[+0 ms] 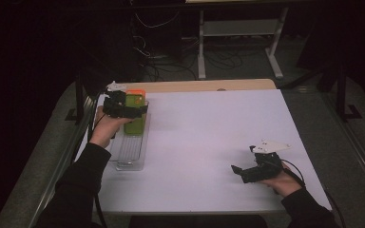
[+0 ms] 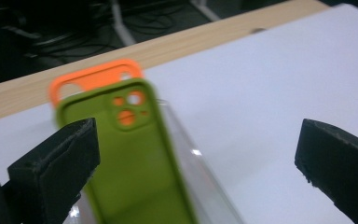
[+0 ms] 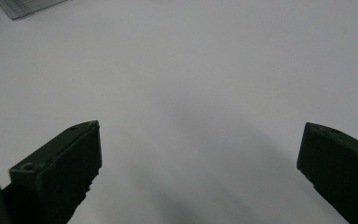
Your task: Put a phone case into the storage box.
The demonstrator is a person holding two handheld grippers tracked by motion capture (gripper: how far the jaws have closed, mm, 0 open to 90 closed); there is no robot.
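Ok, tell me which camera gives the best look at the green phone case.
The left gripper view: the green phone case is close and large there, camera cut-outs plain, leaning in the clear tray in front of an orange case. The high view shows it small and partly behind the left gripper. The right gripper view catches just a tray corner.

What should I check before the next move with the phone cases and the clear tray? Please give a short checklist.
1. Left gripper jaws wide open, nothing clamped: ok.
2. Green case free of the jaws, leaning in the clear tray: ok.
3. Orange case standing behind the green one: ok.
4. Green case fully settled in a tray slot: cannot tell.
5. Right gripper open and empty, over the white table: ok.
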